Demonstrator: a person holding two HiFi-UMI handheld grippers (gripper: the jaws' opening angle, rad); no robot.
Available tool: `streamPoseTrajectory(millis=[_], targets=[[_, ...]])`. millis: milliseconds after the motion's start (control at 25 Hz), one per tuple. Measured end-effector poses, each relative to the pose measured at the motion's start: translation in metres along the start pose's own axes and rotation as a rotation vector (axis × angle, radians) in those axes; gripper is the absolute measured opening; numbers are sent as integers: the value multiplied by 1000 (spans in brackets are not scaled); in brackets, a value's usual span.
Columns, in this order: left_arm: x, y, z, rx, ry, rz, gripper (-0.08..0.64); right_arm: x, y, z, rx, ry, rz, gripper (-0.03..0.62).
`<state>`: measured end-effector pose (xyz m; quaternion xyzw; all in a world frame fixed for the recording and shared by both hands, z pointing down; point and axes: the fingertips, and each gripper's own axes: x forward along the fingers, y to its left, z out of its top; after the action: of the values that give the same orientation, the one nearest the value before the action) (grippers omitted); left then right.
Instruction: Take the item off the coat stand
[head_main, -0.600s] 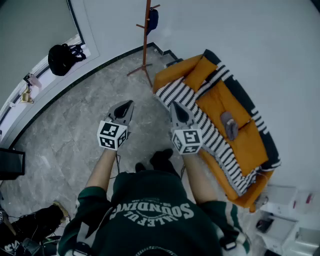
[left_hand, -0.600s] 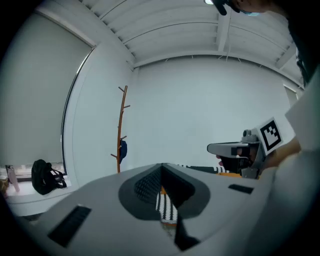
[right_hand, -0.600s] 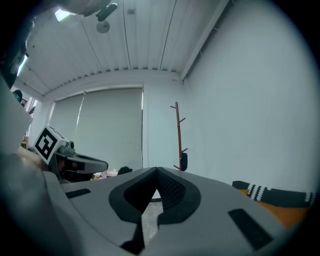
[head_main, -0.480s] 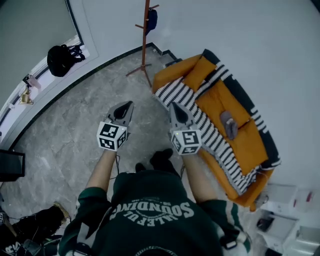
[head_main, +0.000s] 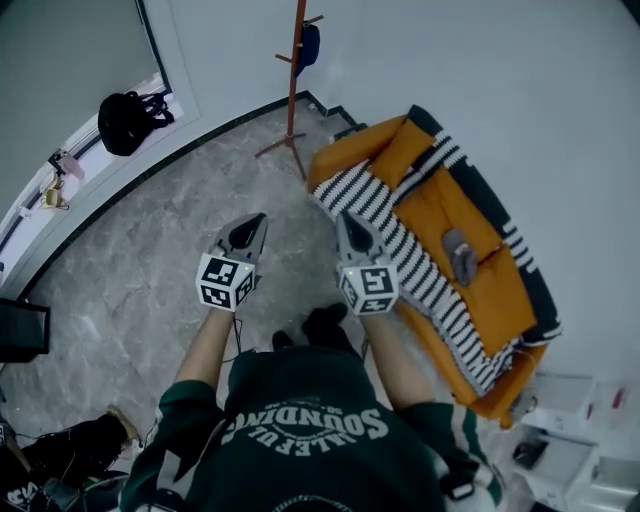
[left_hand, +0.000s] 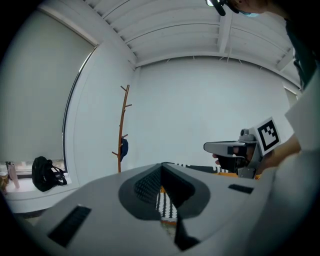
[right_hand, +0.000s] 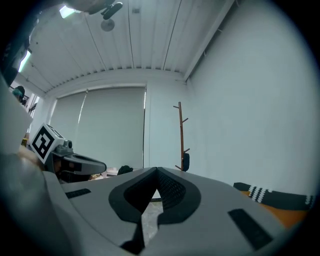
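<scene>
A wooden coat stand (head_main: 294, 85) stands in the far corner, also seen in the left gripper view as the coat stand (left_hand: 121, 127) and in the right gripper view as the coat stand (right_hand: 181, 135). A dark blue item (head_main: 308, 43) hangs from one of its pegs; the same item (left_hand: 123, 148) shows small in the left gripper view and as the item (right_hand: 185, 161) in the right gripper view. My left gripper (head_main: 259, 219) and right gripper (head_main: 343, 216) are held side by side far short of the stand. Both are shut and hold nothing.
An orange sofa (head_main: 490, 290) with a black-and-white striped throw (head_main: 400, 240) lies close on the right. A black bag (head_main: 128, 118) rests on the window ledge at left. Cables and dark gear (head_main: 60, 455) lie on the marble floor at lower left.
The view has shifted slightly and both grippers sit a little lower in it; they stay shut and empty.
</scene>
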<state>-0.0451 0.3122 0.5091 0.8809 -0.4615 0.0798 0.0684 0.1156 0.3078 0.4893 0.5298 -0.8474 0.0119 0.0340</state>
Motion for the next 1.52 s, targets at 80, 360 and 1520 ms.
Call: streamPoseTrajectory(millis=[80, 360, 1520], targets=[[-2, 1, 0, -2, -1, 0, 0, 1, 3, -2, 1, 5, 4, 0], [-9, 10, 0, -15, -5, -4, 0, 3, 12, 2, -6, -9, -17, 0], [147, 129, 29, -28, 44, -7, 0, 187, -61, -3, 66, 40, -13, 0]])
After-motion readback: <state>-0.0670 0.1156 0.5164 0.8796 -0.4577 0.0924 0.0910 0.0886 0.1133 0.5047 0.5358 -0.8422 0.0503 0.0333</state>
